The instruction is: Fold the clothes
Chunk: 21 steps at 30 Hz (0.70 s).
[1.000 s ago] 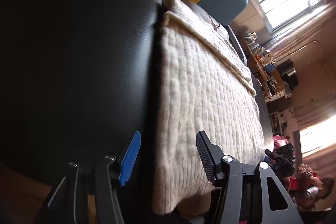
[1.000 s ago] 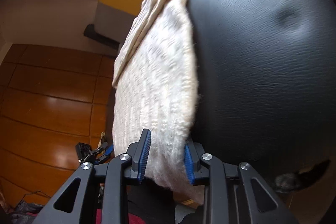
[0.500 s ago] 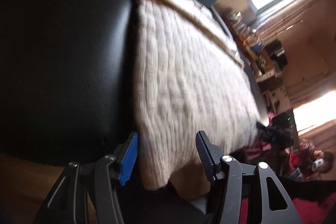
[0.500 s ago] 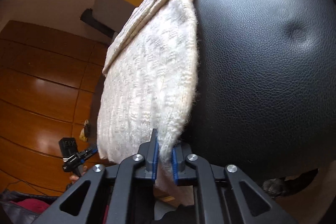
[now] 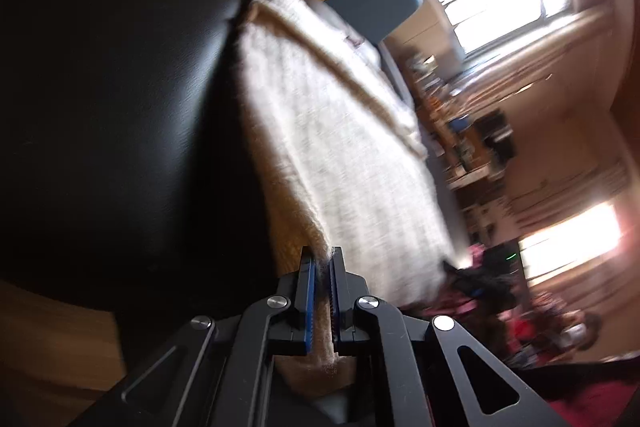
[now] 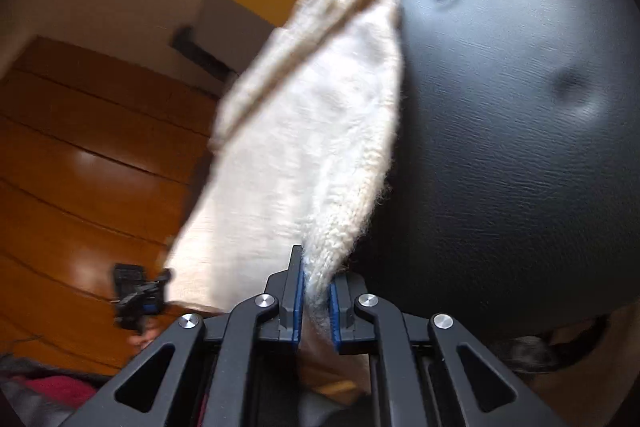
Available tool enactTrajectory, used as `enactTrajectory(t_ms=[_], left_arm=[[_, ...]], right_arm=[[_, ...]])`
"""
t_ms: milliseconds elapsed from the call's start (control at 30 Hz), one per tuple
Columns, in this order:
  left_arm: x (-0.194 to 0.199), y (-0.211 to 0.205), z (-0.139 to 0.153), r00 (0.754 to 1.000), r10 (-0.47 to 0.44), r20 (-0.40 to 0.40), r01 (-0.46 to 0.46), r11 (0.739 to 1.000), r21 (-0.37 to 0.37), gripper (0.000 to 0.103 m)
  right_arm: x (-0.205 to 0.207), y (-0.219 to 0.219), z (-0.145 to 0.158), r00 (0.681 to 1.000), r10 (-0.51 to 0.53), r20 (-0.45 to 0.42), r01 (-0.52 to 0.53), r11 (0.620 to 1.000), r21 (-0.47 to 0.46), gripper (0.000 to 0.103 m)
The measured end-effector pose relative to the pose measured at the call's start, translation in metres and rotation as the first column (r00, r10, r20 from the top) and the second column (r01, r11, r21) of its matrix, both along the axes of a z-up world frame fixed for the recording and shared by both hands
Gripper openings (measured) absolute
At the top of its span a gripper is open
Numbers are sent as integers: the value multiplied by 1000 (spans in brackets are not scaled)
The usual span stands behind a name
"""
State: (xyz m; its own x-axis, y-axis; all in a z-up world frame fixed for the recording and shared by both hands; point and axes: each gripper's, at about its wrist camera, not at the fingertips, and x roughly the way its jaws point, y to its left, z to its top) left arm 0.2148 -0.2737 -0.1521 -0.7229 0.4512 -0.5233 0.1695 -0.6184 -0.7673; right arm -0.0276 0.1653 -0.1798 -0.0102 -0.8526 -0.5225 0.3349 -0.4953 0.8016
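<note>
Left tongs (image 5: 321,269) and right tongs (image 6: 316,277) both pinched tight, seemingly tilted slightly downward.

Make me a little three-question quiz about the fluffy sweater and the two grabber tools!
1. True or false: the left tool pinches the cream sweater.
2. What is the sweater lying on? A) wooden floor B) black cushion C) window sill
3. Fill in: the right tool grips the sweater's near ____.

Key:
1. True.
2. B, the black cushion.
3. Edge.
</note>
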Motion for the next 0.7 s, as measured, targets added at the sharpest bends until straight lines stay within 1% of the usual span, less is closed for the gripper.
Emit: enactTrajectory(t_ms=[33,100,233,333,400,433,500,633,700], left_arm=[[-1,-2,4,1000,1,-28,0,999,34,6],[-5,-4,14,997,2,-71,2,998,59,6],[-24,-13,33,991,18,-134,-5,995,96,6],[-44,-27,49,981,26,-192,-3,993,119,6],[-64,-35,61,975,31,-221,-4,992,123,6],[-73,-47,68,971,28,-237,1,993,119,6],[-101,-61,82,964,32,-263,-6,995,100,6],[-159,-92,106,951,53,-303,-35,997,66,6],[-193,-107,114,948,65,-312,-55,998,39,6]], right_arm=[[-1,-1,1,1000,8,2,-8,1000,4,9],[-5,-1,3,1000,11,14,-10,1000,-23,9],[-23,-4,21,1000,-17,7,18,990,-139,9],[-48,-17,35,999,-33,-10,30,981,-194,9],[-63,-33,45,999,-43,-29,36,974,-224,9],[-73,-41,50,998,-50,-40,39,971,-234,9],[-100,-58,59,996,-66,-66,48,968,-246,9],[-169,-80,73,989,-112,-97,85,965,-249,8],[-201,-90,69,986,-143,-82,120,963,-242,8]])
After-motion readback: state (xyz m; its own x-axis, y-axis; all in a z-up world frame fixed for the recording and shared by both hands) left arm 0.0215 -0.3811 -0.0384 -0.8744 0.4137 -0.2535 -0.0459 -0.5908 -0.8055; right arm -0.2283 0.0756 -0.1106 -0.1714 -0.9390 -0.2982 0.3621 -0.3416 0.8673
